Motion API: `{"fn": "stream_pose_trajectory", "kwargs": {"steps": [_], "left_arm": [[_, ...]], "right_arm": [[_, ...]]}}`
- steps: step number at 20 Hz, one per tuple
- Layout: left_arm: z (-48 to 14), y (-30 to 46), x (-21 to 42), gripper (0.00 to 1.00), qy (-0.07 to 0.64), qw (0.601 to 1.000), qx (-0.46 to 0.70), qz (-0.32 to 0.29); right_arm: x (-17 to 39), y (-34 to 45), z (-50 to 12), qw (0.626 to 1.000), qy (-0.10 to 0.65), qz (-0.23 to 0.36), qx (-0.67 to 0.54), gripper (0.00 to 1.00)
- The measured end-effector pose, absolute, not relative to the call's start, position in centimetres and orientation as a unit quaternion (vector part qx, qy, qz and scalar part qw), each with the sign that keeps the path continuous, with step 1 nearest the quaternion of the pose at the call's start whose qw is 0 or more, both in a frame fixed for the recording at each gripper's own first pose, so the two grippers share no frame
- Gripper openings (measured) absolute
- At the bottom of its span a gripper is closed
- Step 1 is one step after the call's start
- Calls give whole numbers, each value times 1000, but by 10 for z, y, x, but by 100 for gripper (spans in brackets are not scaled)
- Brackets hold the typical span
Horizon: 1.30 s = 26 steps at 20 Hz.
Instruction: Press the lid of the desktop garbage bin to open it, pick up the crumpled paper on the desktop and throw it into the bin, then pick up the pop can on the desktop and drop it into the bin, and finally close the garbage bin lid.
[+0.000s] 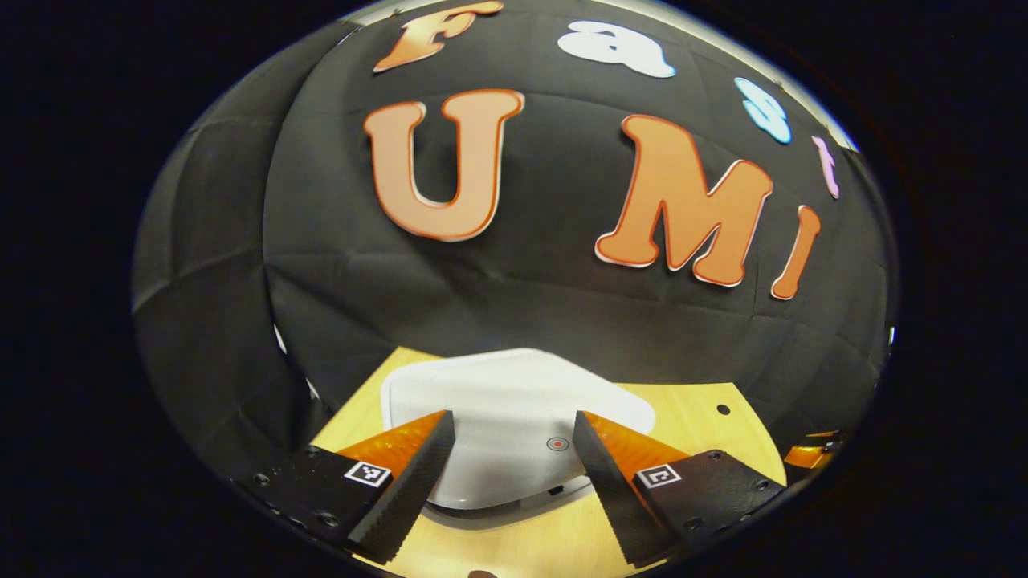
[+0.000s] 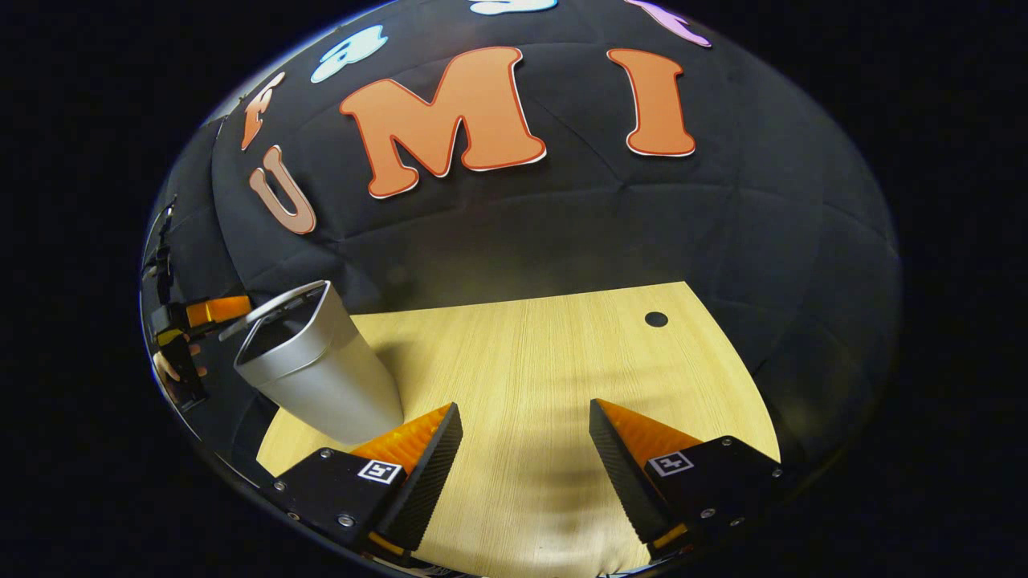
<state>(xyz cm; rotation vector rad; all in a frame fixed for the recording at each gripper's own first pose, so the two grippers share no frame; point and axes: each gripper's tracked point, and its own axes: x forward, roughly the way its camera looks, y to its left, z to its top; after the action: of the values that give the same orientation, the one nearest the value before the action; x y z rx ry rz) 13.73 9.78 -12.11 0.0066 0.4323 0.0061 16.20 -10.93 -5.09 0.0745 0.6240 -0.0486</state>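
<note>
Closing looks to be the step in hand. In the right gripper view the silver-grey tapered plastic desktop bin (image 2: 321, 377) stands at 9 o'clock on the pale wood-grain surface (image 2: 546, 361). Its mouth reads dark, so I judge it open, with the lid tipped up on the far side.

In the left gripper view the white rounded lid (image 1: 498, 393) sits close ahead. The left claw (image 1: 514, 417) is released, its fingers spread to either side of the lid, and I cannot tell whether they touch it. The small red ring mark (image 1: 556, 443) lies toward 4 o'clock on the lid, just inside the right-hand finger.

To do this well, push squarely on the lid's broad face near that mark rather than on its edge, and go slowly so the light bin does not slide or tip.

The right claw (image 2: 525, 405) is also released and holds nothing, hovering over bare wood. It has free room from 12 to 3 o'clock, up to a dark round hole (image 2: 656, 319) near the far edge, where the black cloth wall (image 2: 562, 225) begins. The bin sits near the surface's 9 o'clock edge — little margin there.
</note>
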Motion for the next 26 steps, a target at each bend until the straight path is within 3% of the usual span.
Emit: {"fn": "stream_pose_trajectory", "kwargs": {"steps": [10,15,16,19,21,23,26], "left_arm": [[-154,103,134,95,247,965,91,12],[-141,99,144,98,147,980,135,-22],[-147,100,144,96,161,977,140,-20],[-148,99,144,96,169,977,128,-23],[-147,101,142,91,168,981,97,-15],[-144,100,144,95,162,983,86,-21],[-145,96,143,93,170,981,85,-28]], "right_arm": [[165,-115,-59,947,316,-14,62,95],[169,-110,-61,944,321,0,69,95],[169,-110,-61,945,321,-1,68,95],[173,-105,-62,944,324,6,64,95],[174,-102,-60,946,320,9,60,95],[174,-102,-59,946,319,8,61,95],[175,-102,-53,948,312,4,66,95]]}}
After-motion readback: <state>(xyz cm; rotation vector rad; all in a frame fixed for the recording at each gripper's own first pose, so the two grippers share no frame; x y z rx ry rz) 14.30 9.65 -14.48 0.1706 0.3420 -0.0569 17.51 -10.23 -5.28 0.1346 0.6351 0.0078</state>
